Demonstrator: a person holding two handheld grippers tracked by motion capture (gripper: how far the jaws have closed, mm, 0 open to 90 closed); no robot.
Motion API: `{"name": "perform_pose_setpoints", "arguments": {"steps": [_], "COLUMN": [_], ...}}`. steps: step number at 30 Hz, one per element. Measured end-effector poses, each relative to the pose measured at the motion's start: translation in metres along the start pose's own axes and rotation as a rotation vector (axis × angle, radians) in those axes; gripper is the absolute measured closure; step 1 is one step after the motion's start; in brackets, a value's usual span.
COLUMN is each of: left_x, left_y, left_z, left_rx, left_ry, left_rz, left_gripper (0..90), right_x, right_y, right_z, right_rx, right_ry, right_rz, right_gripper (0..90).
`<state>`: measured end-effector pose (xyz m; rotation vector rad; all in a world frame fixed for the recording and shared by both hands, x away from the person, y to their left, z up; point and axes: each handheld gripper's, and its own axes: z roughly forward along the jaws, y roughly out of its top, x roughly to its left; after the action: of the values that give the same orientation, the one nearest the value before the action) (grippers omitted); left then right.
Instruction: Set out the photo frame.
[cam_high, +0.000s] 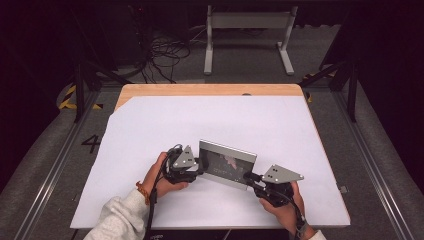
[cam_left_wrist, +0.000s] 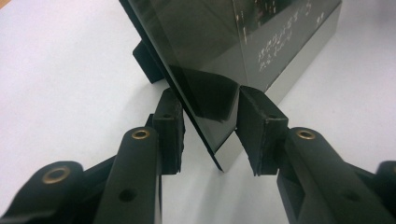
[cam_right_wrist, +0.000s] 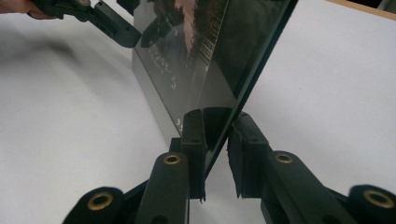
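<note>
Picture frame (cam_high: 227, 164) upright near front centre of white sheet (cam_high: 215, 125), glass dark and reflective, silver border visible. Gripped at both lower corners. Left gripper (cam_high: 196, 167) at left end: jaws narrow, pads on either side of glass edge (cam_left_wrist: 212, 112), contact on both faces not fully clear. Right gripper (cam_high: 250, 176) at right end: jaws narrow, clamped across frame corner (cam_right_wrist: 215, 121). Left hand (cam_high: 159, 176) and right hand (cam_high: 285, 205) low at front edge. Farther back: wooden table (cam_high: 210, 90) edge, then grey stand (cam_high: 247, 37) and cables (cam_high: 162, 55) on floor.
</note>
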<state>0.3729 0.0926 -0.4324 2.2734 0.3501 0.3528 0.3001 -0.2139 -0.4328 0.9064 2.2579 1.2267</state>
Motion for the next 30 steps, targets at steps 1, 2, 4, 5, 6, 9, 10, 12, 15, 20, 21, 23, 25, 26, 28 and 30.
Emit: {"name": "perform_pose_setpoints", "arguments": {"steps": [1, 2, 4, 5, 6, 9, 10, 12, 15, 20, 21, 23, 25, 26, 28, 30], "left_x": [-0.001, -0.002, -0.004, -0.005, -0.005, -0.007, -0.008, -0.010, -0.011, -0.018, -0.020, -0.021, -0.021, -0.022, -0.023, -0.024], "left_y": [-0.001, -0.001, -0.003, -0.004, -0.005, -0.006, -0.007, -0.009, -0.010, -0.011, -0.011, -0.012, -0.012, -0.012, -0.013, -0.013], "left_z": [-0.001, -0.002, -0.004, -0.005, -0.006, -0.008, -0.008, -0.010, -0.012, -0.010, -0.010, -0.009, -0.008, -0.006, -0.002, 0.001], "left_rx": [0.001, 0.001, 0.005, 0.003, 0.004, 0.009, 0.007, 0.010, 0.012, 0.019, 0.019, 0.019, 0.023, 0.027, 0.039, 0.049], "left_ry": [0.003, 0.006, 0.011, 0.013, 0.014, 0.019, 0.019, 0.026, 0.033, 0.067, 0.074, 0.078, 0.078, 0.075, 0.077, 0.082], "left_rz": [-0.003, -0.007, -0.004, -0.009, -0.009, -0.009, -0.012, -0.014, -0.024, -0.048, -0.048, -0.053, -0.052, -0.051, -0.048, -0.048], "left_gripper": [63.3, 63.5, 63.6, 63.9, 64.0, 64.2, 64.2, 64.3, 64.3, 61.7, 60.2, 59.7, 59.6, 57.9, 56.6, 56.5], "right_x": [0.000, -0.001, -0.002, -0.002, -0.002, -0.003, -0.003, -0.004, -0.006, -0.008, -0.008, -0.008, -0.006, -0.006, -0.007, -0.008], "right_y": [0.000, 0.001, 0.001, 0.002, 0.002, 0.003, 0.004, 0.004, 0.006, 0.008, 0.008, 0.007, 0.007, 0.006, 0.005, 0.004], "right_z": [0.001, 0.001, 0.003, 0.004, 0.005, 0.007, 0.007, 0.009, 0.012, 0.015, 0.015, 0.015, 0.015, 0.016, 0.017, 0.017], "right_rx": [0.000, -0.001, -0.003, -0.002, -0.002, -0.002, -0.002, -0.002, 0.000, -0.005, -0.005, -0.006, -0.003, 0.002, 0.023, 0.030], "right_ry": [0.000, 0.001, 0.002, -0.001, -0.001, 0.002, 0.004, 0.007, 0.011, 0.023, 0.023, 0.017, 0.007, 0.010, 0.016, 0.023], "right_rz": [-0.002, -0.001, 0.002, -0.003, -0.004, -0.005, -0.004, -0.005, -0.006, -0.006, -0.008, -0.016, -0.024, -0.021, -0.032, -0.035], "right_gripper": [76.6, 76.5, 75.8, 75.4, 75.2, 74.6, 74.4, 73.9, 73.2, 72.7, 72.7, 72.4, 72.3, 72.5, 73.2, 73.9]}}
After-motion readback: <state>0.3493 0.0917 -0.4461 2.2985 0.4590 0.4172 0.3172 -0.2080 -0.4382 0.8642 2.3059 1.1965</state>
